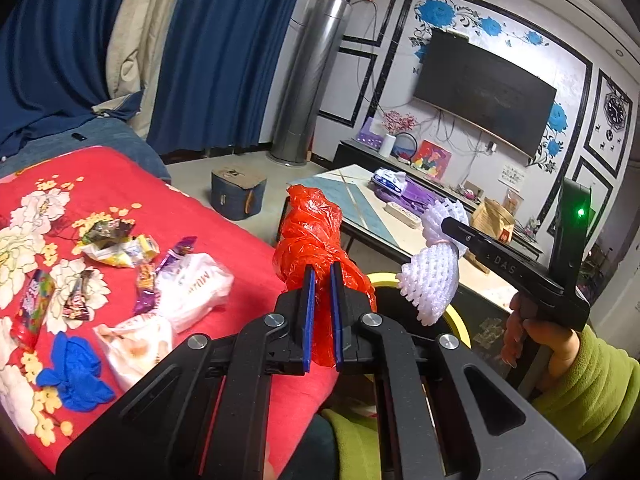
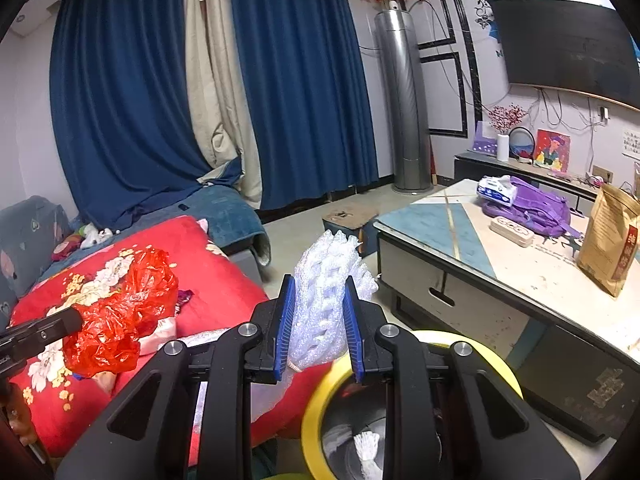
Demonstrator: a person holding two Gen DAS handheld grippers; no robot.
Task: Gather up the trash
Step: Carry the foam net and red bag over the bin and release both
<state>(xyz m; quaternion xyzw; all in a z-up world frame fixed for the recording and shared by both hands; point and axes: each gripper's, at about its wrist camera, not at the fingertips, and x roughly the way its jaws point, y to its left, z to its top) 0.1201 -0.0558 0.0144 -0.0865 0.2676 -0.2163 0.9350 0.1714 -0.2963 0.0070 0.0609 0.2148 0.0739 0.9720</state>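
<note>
My left gripper (image 1: 322, 276) is shut on a crumpled red plastic bag (image 1: 310, 228), held in the air past the edge of the red floral blanket (image 1: 224, 232). My right gripper (image 2: 319, 292) is shut on a white foam fruit net (image 2: 326, 276), held above the yellow-rimmed bin (image 2: 320, 408); white trash lies inside the bin. In the left wrist view the foam net (image 1: 430, 280) and right gripper (image 1: 456, 236) hang over the bin rim (image 1: 456, 316). Several wrappers, a white bag (image 1: 192, 284) and a blue glove (image 1: 76, 372) lie on the blanket.
A low coffee table (image 2: 460, 248) stands to the right with a purple bag (image 2: 536, 208), a tissue pack and a brown paper bag (image 2: 610, 236). A small box stool (image 1: 238, 192) sits on the floor. Blue curtains, a tower air conditioner and a wall TV are behind.
</note>
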